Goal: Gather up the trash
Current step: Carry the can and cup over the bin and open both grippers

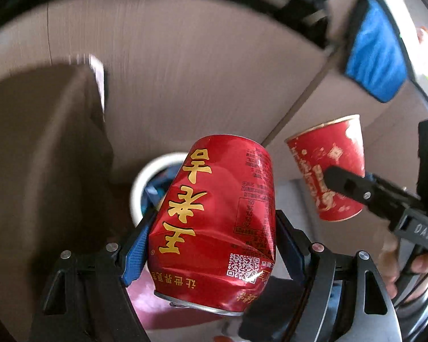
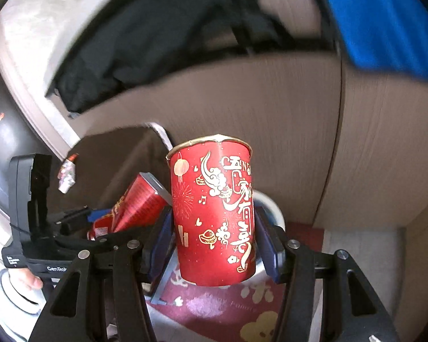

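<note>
1. Grippers first: my left gripper [image 1: 212, 245] is clamped on a dented red herbal-tea can [image 1: 216, 219], its blue pads [image 1: 135, 253] pressing the crushed waist so the slick metal cannot slide out.
2. My right gripper [image 2: 214, 245] is closed around a red paper cup [image 2: 214, 213], gripping low on the wall with the rim up, likely to keep any dregs from spilling.
3. Behind both loads runs a beige sofa [image 1: 185, 65], with a black garment [image 2: 157, 40] and a blue cloth [image 1: 376, 54] draped over it; neither is trash I am carrying.
4. Below, a red patterned floor mat [image 2: 242, 310] covers the floor under my right gripper.
5. A white-rimmed bin [image 1: 148, 176] sits just beyond the can, partly hidden by it. I judge both pieces are held up over it for dropping; some coloured contents show inside, too blurred to name.
6. Both pieces are in the air, close together but not touching, so one release should not knock the other.
</note>
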Demonstrator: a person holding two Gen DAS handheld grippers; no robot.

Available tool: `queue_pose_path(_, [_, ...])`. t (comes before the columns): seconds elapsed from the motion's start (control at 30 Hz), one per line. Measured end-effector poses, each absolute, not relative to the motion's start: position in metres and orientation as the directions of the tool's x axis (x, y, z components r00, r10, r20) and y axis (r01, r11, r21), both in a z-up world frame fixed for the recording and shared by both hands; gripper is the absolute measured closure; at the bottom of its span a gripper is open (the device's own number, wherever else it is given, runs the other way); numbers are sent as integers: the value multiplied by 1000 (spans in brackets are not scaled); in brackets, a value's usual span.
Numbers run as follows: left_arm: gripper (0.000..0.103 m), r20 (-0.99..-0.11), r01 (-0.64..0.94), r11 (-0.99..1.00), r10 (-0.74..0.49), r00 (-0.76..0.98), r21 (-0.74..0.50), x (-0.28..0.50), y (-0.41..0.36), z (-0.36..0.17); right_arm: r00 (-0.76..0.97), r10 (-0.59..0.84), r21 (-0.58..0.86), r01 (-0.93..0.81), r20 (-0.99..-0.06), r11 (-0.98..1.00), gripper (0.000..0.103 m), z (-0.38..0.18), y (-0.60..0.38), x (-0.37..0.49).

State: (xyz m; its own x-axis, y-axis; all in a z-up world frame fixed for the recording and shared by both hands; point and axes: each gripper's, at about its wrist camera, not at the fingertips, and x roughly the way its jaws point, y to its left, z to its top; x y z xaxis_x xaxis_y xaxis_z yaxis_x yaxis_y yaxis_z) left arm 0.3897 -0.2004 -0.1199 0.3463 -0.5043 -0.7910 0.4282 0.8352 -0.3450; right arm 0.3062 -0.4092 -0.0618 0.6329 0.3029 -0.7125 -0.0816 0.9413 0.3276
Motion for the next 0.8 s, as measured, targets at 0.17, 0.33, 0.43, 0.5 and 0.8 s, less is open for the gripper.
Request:
queue_pose_path(0.17, [24, -812, 367, 825, -531, 242, -430, 417, -203, -161, 556, 336, 379, -39, -761, 924, 51, -121, -416, 344])
queue_pose_path(0.33, [24, -825, 330, 818, -541, 164, -471, 436, -207, -189, 495, 371, 428, 3, -786, 904, 50, -165, -419, 371])
queue_pose_path(0.43, [24, -827, 304, 823, -540, 155, -480, 445, -207, -199, 463, 392, 453, 23, -795, 891, 48, -185, -421, 381])
queue_pose_path(0.5, [24, -838, 297, 828, -529, 136, -475, 448, -206, -204, 447, 405, 473, 45, -797, 880, 48, -194, -423, 387])
queue_pose_path(0.8, [24, -850, 289, 861, -483, 208, -418, 453, -197, -197, 468, 429, 541, 132, -773, 831, 46, -207, -443, 394])
